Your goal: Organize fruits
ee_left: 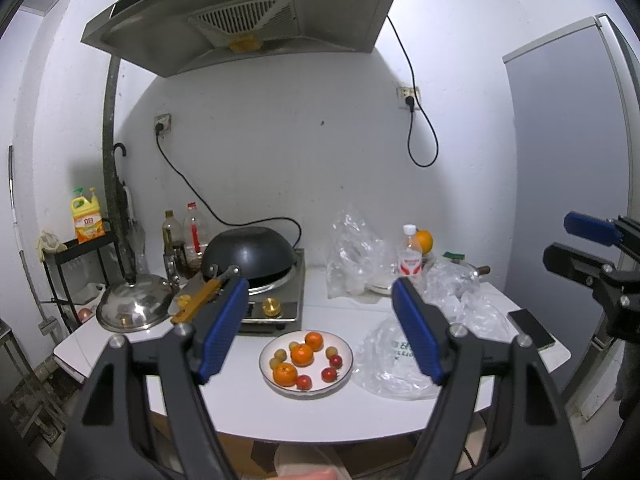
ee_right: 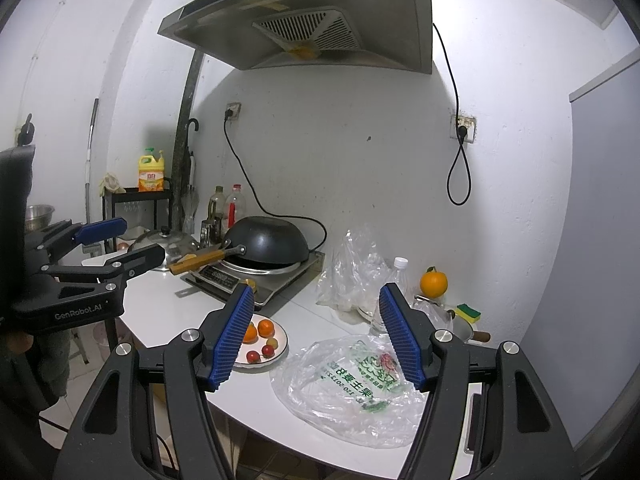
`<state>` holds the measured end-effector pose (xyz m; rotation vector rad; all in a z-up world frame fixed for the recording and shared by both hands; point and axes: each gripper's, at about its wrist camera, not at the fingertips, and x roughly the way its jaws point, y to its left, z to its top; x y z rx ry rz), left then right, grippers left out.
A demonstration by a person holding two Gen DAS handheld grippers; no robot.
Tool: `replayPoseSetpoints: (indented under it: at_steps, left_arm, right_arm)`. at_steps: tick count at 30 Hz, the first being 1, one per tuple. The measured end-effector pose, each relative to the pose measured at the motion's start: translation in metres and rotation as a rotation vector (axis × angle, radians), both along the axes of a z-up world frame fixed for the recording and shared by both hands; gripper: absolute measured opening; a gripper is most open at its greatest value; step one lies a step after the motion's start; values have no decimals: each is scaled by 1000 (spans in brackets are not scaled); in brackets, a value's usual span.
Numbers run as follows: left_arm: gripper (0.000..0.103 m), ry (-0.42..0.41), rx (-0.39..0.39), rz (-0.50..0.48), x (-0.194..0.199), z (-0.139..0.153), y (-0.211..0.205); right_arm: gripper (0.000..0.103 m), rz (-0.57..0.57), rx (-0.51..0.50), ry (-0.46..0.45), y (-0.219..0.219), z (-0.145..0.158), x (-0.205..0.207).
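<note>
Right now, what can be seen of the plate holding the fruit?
The plate is round, shallow and white, ceramic by its look, lying flat near the front edge of the white table. It holds three oranges, several small red fruits and a few pale greenish ones. A clear plastic bag lies close beside it. Neither gripper touches it.
</note>
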<state>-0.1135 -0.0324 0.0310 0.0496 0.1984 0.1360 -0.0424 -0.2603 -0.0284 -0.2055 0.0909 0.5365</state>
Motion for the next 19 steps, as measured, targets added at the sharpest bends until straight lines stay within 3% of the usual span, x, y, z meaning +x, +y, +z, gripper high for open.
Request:
replayPoseSetpoints:
  at_steps: [19]
  left_arm:
    - [75,-33,18,-15,-4,-2,-2]
  right_arm:
    - [68,12,-15,6,2,0,-3]
